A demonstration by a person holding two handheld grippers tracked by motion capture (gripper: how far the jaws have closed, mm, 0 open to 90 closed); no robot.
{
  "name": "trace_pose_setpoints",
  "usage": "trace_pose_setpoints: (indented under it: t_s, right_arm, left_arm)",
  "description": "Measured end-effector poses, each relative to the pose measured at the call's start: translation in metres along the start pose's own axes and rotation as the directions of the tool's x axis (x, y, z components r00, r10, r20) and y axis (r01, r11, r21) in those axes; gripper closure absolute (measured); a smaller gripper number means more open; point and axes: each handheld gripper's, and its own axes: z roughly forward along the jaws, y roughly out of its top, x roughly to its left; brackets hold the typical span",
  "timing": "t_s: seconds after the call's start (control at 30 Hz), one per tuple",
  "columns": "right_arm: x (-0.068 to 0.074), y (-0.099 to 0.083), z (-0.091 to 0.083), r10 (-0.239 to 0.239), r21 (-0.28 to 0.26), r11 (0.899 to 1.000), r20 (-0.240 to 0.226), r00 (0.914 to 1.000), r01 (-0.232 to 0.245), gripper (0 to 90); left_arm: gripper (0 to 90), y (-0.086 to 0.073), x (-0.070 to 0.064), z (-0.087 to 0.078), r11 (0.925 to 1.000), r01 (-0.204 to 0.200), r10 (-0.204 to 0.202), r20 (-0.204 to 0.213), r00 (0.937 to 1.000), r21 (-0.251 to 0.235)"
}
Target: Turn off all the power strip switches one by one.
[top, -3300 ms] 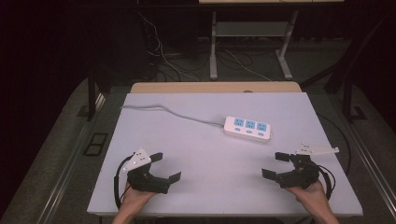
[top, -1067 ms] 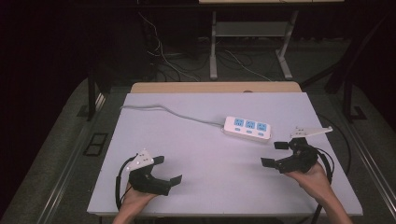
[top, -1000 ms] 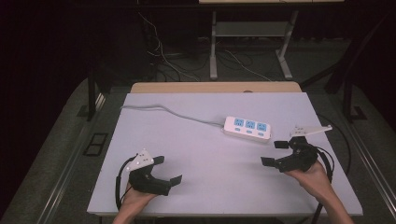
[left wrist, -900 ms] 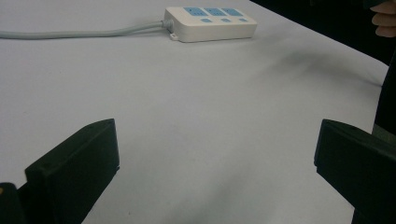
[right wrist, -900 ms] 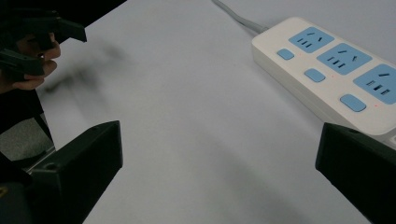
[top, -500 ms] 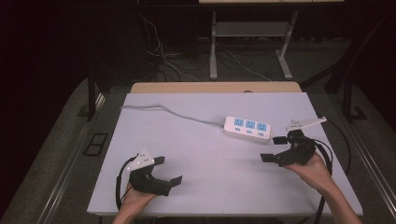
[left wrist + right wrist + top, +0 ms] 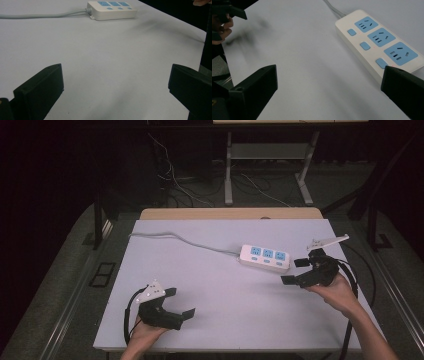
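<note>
A white power strip with blue sockets and switches lies on the white table, right of centre. Its grey cord runs off to the far left. My right gripper hovers open just right of the strip, jaws wide apart; in the right gripper view the strip lies close ahead by the right jaw. My left gripper rests open near the table's front left, held by a hand. The left gripper view has the strip far ahead, with bare table between the jaws.
A wooden strip borders the table's far edge. Beyond it stand a metal frame and loose cables on the dark floor. Black cables trail from my right gripper over the table's right side.
My right gripper has moved away from the front edge toward the far side and now sits beside the power strip's right end. The left gripper has stayed put.
</note>
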Motion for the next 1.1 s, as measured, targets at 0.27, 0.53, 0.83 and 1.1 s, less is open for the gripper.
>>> trace_pose_setpoints:
  t_s: [0.27, 0.53, 0.83, 1.1]
  right_arm:
    - [-0.007, 0.006, 0.003, -0.003, 0.021, 1.000, 0.011, 0.9999, 0.003, 0.5]
    - [-0.016, 0.012, 0.005, 0.007, 0.029, 1.000, 0.018, 0.9998, -0.007, 0.5]
    - [-0.028, 0.014, 0.009, 0.022, 0.031, 0.999, 0.031, 0.9993, -0.023, 0.5]
    - [-0.034, 0.024, 0.014, 0.015, 0.043, 0.999, 0.046, 0.9989, -0.017, 0.5]
  left_arm:
    - [0.0, 0.000, 0.000, 0.001, 1.0000, 0.002, -0.002, 0.003, 1.0000, 0.002]
    - [0.0, 0.000, 0.000, 0.001, 0.9999, 0.006, -0.006, 0.007, 1.0000, 0.008]
    - [0.0, -0.001, 0.000, 0.004, 0.9996, -0.004, 0.004, 0.013, 0.9999, 0.028]
    - [0.0, -0.001, 0.000, 0.004, 0.9996, -0.004, 0.004, 0.014, 0.9999, 0.030]
